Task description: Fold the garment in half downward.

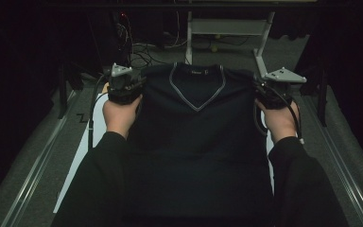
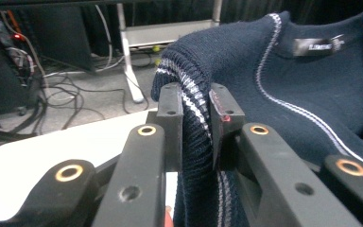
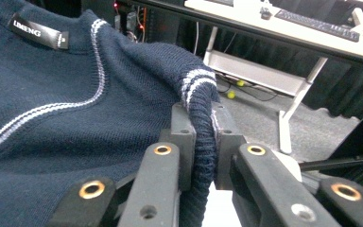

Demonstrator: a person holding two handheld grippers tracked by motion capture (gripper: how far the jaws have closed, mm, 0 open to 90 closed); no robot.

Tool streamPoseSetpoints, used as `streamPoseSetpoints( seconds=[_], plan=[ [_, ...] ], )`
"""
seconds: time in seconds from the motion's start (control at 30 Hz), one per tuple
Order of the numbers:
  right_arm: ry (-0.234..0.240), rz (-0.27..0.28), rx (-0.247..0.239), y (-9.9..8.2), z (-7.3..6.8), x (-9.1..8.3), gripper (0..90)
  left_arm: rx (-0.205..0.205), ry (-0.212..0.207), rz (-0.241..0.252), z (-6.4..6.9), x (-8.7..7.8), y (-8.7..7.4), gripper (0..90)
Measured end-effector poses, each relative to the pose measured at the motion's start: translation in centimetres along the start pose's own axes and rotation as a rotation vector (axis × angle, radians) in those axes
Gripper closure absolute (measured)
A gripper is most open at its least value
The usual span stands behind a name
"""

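left claw (image 2: 196, 111) clamped on striped armhole edge of navy sweater vest (image 1: 196, 137); right claw (image 3: 202, 126) clamped on opposite armhole edge. vest spread over white worktop (image 2: 42, 156).

One piece of lettering can be read. In the right gripper view, "LIBENG" is printed in pale capitals on a small dark label (image 3: 37, 31) sewn inside the back of the neck of the navy sweater (image 3: 66, 127), at about ten o'clock in that picture. In the left gripper view the same label (image 2: 317, 46) is seen at about two o'clock, but its lettering is too blurred to be spelled out. In the high view it cannot be read.
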State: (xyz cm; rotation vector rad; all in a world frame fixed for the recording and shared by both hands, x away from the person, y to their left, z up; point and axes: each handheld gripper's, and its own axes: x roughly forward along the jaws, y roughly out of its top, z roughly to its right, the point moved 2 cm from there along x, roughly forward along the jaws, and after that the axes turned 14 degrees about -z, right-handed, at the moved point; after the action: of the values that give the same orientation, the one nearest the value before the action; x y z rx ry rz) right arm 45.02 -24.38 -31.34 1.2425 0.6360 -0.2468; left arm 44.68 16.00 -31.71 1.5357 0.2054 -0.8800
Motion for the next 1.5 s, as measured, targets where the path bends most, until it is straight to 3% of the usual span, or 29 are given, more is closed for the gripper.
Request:
streamPoseSetpoints(
  seconds=[0.23, 0.37, 0.53, 0.77, 0.97, 1.13, 1.27, 1.37, 1.5],
  plan=[
    [0.029, 0.02, -0.033, -3.3, -1.0, -1.3, 83.6, 0.048, -0.035, 0.013, 0.5, -1.7, -3.9, 73.5],
    [0.056, 0.042, -0.052, -5.4, -1.5, -2.5, 83.6, 0.104, -0.055, 0.03, 0.9, -2.8, -6.4, 73.4],
    [0.085, 0.061, -0.081, -8.8, -2.5, -4.3, 83.6, 0.104, -0.12, 0.054, 1.7, -4.2, -10.0, 73.3],
    [0.134, 0.067, -0.083, -14.6, -4.5, -5.8, 83.6, 0.121, -0.139, -0.01, 2.6, -4.4, -15.5, 73.3],
    [0.159, 0.035, -0.089, -17.8, -5.9, -6.6, 83.5, 0.146, -0.14, -0.051, 3.7, -5.3, -19.5, 73.2],
    [0.174, 0.046, -0.098, -19.3, -6.3, -8.6, 83.4, 0.184, -0.151, -0.072, 4.9, -7.0, -21.0, 73.1],
    [0.188, 0.051, -0.096, -20.3, -6.4, -10.0, 83.4, 0.176, -0.183, -0.078, 5.7, -8.2, -22.4, 73.0],
    [0.194, 0.033, -0.09, -21.2, -6.7, -10.5, 83.4, 0.177, -0.2, -0.089, 6.0, -8.6, -23.2, 72.9],
    [0.198, 0.002, -0.103, -22.3, -7.0, -11.0, 83.2, 0.184, -0.19, -0.109, 5.9, -8.6, -23.9, 72.5]
  ],
)
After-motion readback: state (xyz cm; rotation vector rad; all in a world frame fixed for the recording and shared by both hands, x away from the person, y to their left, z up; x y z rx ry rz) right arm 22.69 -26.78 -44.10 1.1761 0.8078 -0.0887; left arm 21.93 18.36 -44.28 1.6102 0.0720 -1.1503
